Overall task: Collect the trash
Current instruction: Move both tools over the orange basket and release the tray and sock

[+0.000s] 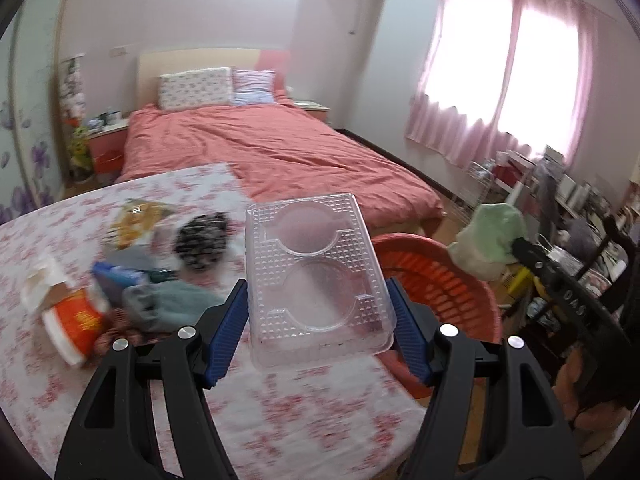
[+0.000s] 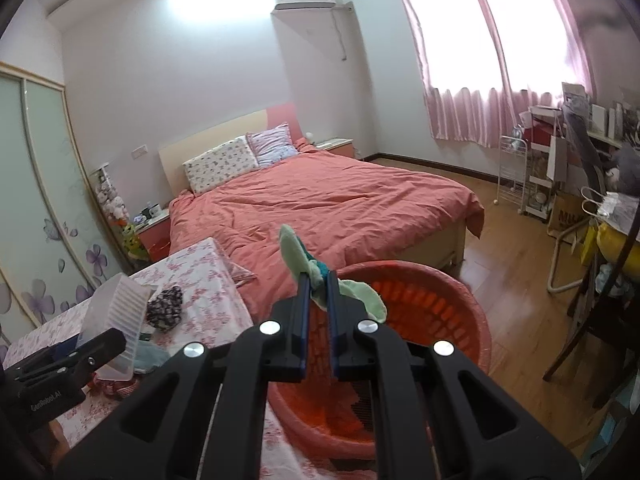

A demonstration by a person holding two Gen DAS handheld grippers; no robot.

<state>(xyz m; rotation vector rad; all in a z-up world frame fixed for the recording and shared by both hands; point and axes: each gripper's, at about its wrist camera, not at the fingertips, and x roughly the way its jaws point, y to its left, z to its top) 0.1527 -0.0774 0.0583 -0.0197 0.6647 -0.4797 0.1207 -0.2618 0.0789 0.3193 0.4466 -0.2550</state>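
- The left gripper [image 1: 320, 316] has its blue pads pressed against the two long sides of a clear plastic tray [image 1: 316, 276]. It holds the tray in the air, just beside the near rim of the orange basket [image 1: 452, 280], not yet over its opening.
- That grip looks risky to me: the tray is thin and springy, squeezed only near its lower end, and it sticks out well past the pads. A quick swing could make it buckle and pop free, landing on the flowered tablecloth [image 1: 56, 360] short of the basket.
- The right gripper [image 2: 316, 280] is pinched tight on a pale green cloth [image 2: 294, 254], held above the basket's near edge. Loose flaps hang on both sides of the jaws.
- On release, a flap could snag on a pad, or drape over the rim and slide to the wooden floor [image 2: 516, 280] on the basket's far side.
- Both hands are converging on the same basket; in the left view the cloth and the other gripper sit just past its rim, so the two loads could knock together.
- The rest of the litter, including an orange paper cup [image 1: 76, 328] and a dark patterned wad [image 1: 202, 240], lies on the table to the left of the basket. A low sweep of the tray might scatter it.
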